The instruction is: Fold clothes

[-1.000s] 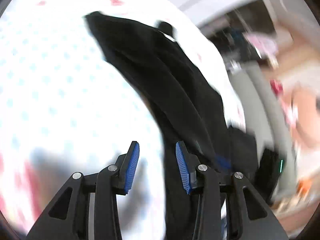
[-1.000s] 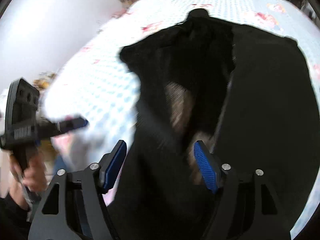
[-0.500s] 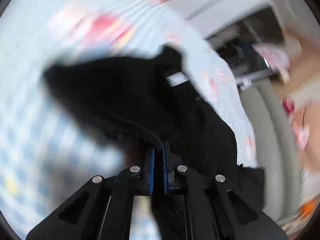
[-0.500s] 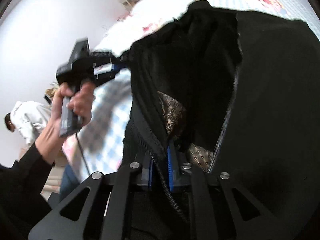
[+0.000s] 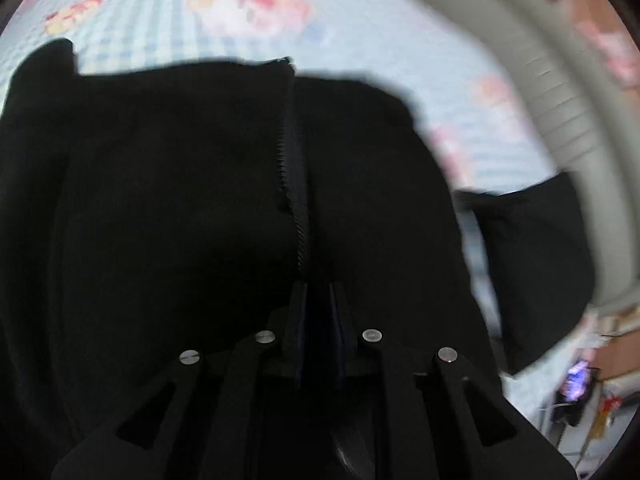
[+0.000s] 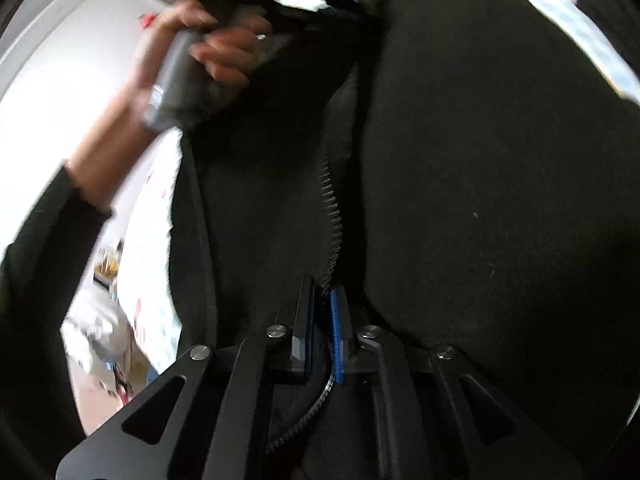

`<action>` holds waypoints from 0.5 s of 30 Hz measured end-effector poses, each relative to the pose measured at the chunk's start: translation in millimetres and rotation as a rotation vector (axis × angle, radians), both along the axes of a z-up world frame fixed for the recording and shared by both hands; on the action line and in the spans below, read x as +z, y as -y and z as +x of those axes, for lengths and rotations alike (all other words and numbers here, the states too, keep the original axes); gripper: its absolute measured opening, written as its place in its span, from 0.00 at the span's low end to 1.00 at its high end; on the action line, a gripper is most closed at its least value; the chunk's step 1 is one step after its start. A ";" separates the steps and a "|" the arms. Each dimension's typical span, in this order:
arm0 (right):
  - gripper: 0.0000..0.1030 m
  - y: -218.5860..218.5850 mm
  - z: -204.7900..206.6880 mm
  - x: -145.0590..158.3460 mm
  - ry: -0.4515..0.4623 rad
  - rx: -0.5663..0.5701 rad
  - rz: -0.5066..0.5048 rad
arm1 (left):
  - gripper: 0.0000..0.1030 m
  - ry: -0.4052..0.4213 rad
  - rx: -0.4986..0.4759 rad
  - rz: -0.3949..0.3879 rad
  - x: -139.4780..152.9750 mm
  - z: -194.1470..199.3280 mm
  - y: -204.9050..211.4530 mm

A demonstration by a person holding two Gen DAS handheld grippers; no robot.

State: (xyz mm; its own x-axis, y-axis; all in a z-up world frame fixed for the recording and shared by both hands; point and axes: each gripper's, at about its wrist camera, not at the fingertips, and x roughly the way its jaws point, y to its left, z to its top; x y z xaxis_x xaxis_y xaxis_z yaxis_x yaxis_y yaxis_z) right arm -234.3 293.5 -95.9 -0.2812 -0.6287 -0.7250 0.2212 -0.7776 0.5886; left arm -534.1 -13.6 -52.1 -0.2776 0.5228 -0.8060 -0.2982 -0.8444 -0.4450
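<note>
On the black jacket (image 5: pixel 168 208), at zipper edge: left gripper (image 5: pixel 318 300) pinching fabric, jaws easing apart slightly w/ cloth still between. Zipper teeth (image 5: pixel 294 184) running up from jaws toward jacket's far hem. Beyond jacket: blue-check floral bedsheet (image 5: pixel 168 8), jacket spread over it. Grey padded bed edge (image 5: pixel 532 80) off to jacket's right.

Right gripper (image 6: pixel 322 312) clamped on jacket's zipper (image 6: pixel 332 216) too, blue pads (image 6: pixel 338 336) pressed nearly together. Above-left of jacket front: hand (image 6: pixel 208 68) gripping other tool's handle, blurred.
</note>
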 end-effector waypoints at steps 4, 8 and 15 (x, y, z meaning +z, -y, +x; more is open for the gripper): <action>0.28 -6.1 6.1 11.0 -0.020 0.058 0.026 | 0.64 -0.220 0.205 0.157 42.1 79.0 107.9; 0.29 -26.4 21.7 18.9 -0.023 0.015 0.028 | 0.60 -0.138 0.419 0.154 2.9 158.4 195.3; 0.33 -75.4 55.2 21.0 0.024 -0.184 0.001 | 0.55 0.047 0.552 0.260 -80.7 265.5 195.3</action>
